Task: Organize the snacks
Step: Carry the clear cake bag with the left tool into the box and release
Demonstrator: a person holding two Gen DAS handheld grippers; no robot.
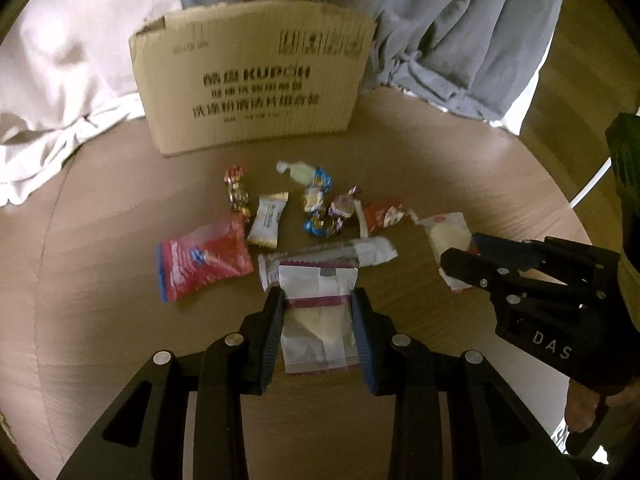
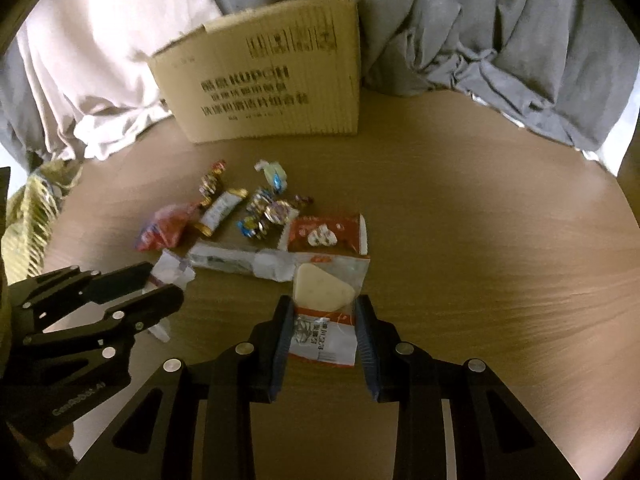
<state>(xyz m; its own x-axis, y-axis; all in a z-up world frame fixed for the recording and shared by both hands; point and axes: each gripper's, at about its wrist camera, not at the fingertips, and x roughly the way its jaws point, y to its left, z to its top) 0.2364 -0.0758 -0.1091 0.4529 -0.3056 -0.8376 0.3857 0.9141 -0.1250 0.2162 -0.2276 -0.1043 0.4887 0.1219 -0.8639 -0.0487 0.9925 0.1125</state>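
- The brown corrugated cardboard box with black print (image 1: pixel 252 88) stands upright at the far side of the round wooden bench (image 1: pixel 460 184), its printed wall facing the tongs; I judge it the place the snacks are meant to go.
- The left tongs (image 1: pixel 318 320) are closed on a clear plastic packet with a dark red band and a pale wedge-shaped pastry inside (image 1: pixel 316 316), one pad pressing each long edge. The packet is on the near side of the snack pile, well short of the box.
- The right tongs (image 2: pixel 323 326) grip an orange-and-white printed packet with a cream triangular cake showing through its clear end (image 2: pixel 324 300), likewise across its width. It too sits well in front of the box, to the right of the pile.
- Gripping across the narrow width keeps each flat packet from folding or sliding out, as I read it.
- Loose on the bench between the box and the tongs: a red crinkled pouch with blue trim (image 1: pixel 204 260), a white gold-ended sachet (image 1: pixel 269 222), several foil-wrapped sweets (image 1: pixel 320 208), a long clear-and-white bar wrapper (image 1: pixel 332 254).
- Rumpled grey cloth (image 1: pixel 460 32) and pale cloth (image 1: pixel 60 72) lie behind the box.
- Two packets look taken; most of the sorting seems left.
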